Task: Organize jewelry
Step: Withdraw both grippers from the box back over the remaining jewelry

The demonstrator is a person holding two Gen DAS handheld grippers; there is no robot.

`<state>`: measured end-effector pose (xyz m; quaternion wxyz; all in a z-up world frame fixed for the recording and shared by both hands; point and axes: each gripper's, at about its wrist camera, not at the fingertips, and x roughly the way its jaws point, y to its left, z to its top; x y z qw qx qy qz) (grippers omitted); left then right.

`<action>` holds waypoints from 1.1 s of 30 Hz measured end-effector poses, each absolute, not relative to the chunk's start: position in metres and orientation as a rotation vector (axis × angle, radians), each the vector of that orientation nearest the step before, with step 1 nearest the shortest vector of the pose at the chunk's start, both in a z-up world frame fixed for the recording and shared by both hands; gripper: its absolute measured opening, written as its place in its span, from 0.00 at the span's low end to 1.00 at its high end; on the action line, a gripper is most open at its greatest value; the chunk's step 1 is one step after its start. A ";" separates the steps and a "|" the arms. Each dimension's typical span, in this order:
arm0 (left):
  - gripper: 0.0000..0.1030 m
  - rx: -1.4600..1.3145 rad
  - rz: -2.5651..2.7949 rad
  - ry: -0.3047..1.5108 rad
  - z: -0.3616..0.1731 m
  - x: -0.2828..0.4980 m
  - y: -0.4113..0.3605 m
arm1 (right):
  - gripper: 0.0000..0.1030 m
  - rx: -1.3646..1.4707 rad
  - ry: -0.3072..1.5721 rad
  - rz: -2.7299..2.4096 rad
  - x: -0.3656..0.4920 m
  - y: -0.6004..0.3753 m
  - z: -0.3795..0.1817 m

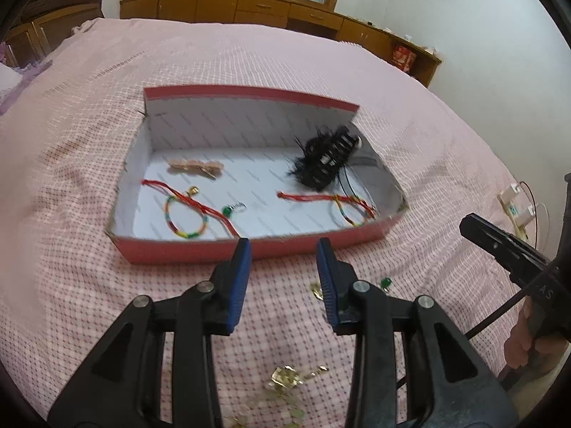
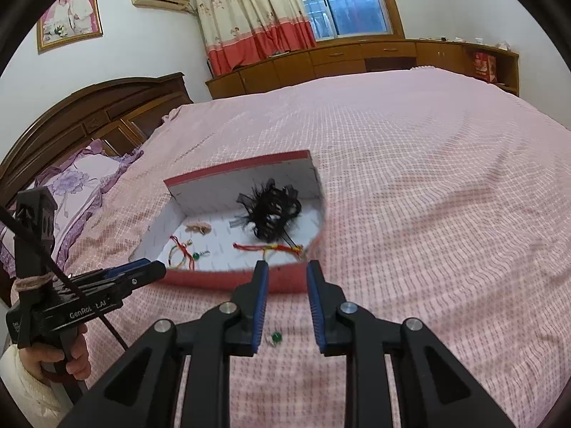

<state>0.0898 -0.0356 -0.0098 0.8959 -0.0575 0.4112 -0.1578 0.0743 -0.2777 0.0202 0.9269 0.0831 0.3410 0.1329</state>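
Observation:
A red box (image 1: 185,249) with a white inside sits on the pink bedspread; it also shows in the right wrist view (image 2: 221,280). In it lie a black feathery hair clip (image 1: 326,158), a beige clip (image 1: 196,168), two red woven bracelets (image 1: 185,214) (image 1: 342,205) and a green bead earring (image 1: 228,210). A second green earring (image 2: 276,337) lies on the bed in front of the box, between my right gripper's fingers. Gold jewelry (image 1: 285,378) lies under my left gripper (image 1: 283,253), which is open and empty. My right gripper (image 2: 285,271) is open and empty.
The bed has a wooden headboard (image 2: 89,117) and a purple pillow (image 2: 82,178) at the left. Wooden cabinets (image 2: 357,57) line the far wall under the window. A white power strip with cables (image 1: 517,210) lies at the bed's right edge.

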 end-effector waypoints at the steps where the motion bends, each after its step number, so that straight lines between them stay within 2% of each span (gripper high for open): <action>1: 0.28 -0.116 -0.331 0.859 -0.011 0.089 -0.038 | 0.24 0.167 0.702 0.268 0.071 -0.281 0.019; 22: 0.26 -0.053 -0.349 0.994 -0.060 0.093 -0.087 | 0.24 0.198 0.735 0.208 0.047 -0.319 -0.004; 25: 0.20 -0.045 -0.343 0.990 -0.063 0.095 -0.088 | 0.24 0.207 0.738 0.208 0.047 -0.321 -0.007; 27: 0.11 -0.036 -0.323 0.992 -0.066 0.098 -0.087 | 0.24 0.213 0.740 0.208 0.047 -0.321 -0.008; 33: 0.09 -0.052 -0.335 0.984 -0.067 0.103 -0.084 | 0.24 0.213 0.745 0.213 0.048 -0.319 -0.010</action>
